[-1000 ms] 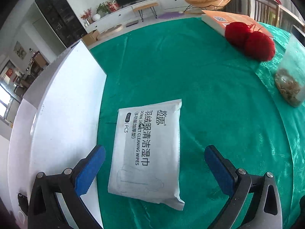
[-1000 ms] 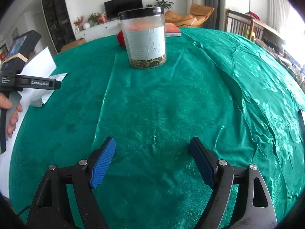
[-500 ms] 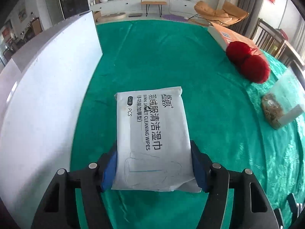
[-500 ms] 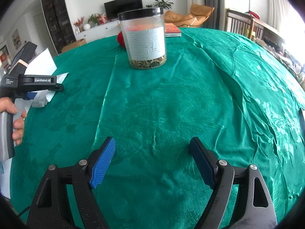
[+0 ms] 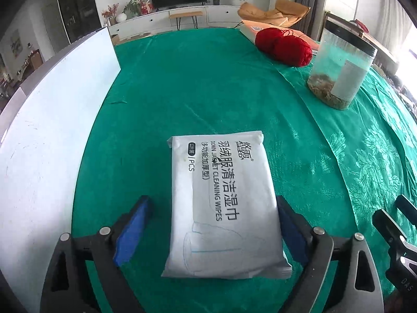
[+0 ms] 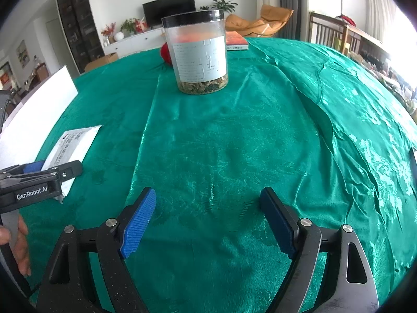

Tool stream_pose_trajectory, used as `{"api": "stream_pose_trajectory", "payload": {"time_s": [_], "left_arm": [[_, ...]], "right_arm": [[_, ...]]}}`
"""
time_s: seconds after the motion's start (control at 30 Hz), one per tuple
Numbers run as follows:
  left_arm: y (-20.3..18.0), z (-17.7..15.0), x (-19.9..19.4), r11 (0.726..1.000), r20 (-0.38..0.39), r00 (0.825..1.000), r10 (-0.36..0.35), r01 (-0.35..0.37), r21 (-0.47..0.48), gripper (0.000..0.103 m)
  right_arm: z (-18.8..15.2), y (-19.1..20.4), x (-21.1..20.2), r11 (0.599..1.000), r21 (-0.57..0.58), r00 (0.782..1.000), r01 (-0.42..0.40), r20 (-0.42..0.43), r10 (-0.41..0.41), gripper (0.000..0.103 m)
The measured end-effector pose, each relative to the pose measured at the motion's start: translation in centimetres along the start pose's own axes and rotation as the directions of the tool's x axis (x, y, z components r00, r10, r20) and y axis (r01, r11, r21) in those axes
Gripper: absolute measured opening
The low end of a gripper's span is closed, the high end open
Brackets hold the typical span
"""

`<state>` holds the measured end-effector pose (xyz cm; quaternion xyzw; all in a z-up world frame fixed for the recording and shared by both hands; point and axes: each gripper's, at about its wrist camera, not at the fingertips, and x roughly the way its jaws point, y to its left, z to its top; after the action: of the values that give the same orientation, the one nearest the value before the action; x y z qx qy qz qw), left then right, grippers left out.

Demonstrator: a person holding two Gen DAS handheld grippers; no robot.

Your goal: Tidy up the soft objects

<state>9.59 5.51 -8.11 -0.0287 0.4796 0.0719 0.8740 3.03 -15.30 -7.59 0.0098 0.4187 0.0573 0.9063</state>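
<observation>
Your left gripper [image 5: 212, 232] is opening, with the pack of down jacket cleaning wipes [image 5: 224, 203] flat on the green tablecloth [image 5: 208, 91] between its jaws; the left pad stands clear of it. Your right gripper [image 6: 208, 221] is spread wide over bare cloth, holding nothing. The red yarn [image 5: 285, 45] lies beside the plastic jar [image 5: 341, 65].

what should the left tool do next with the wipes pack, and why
Probably draw the left tool back off the wipes pack. Its jaws are opening, with a clear gap at the left pad, and the pack lies flat on the green cloth between them, so it looks released.
</observation>
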Motion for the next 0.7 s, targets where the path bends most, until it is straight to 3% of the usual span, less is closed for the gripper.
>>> {"api": "stream_pose_trajectory", "payload": {"time_s": [0.1, 0.7], "left_arm": [[-0.4, 0.6, 1.3, 1.0, 0.026, 1.0, 0.016, -0.016, -0.005, 0.103], [0.0, 0.7, 1.8, 0.999, 0.05, 0.999, 0.005, -0.003, -0.04, 0.103]], "right_arm": [[0.0, 0.0, 0.0, 1.0, 0.0, 1.0, 0.0, 0.0, 0.0, 0.085], [0.0, 0.2, 0.0, 1.0, -0.014, 1.0, 0.002, -0.009, -0.002, 0.087]]}}
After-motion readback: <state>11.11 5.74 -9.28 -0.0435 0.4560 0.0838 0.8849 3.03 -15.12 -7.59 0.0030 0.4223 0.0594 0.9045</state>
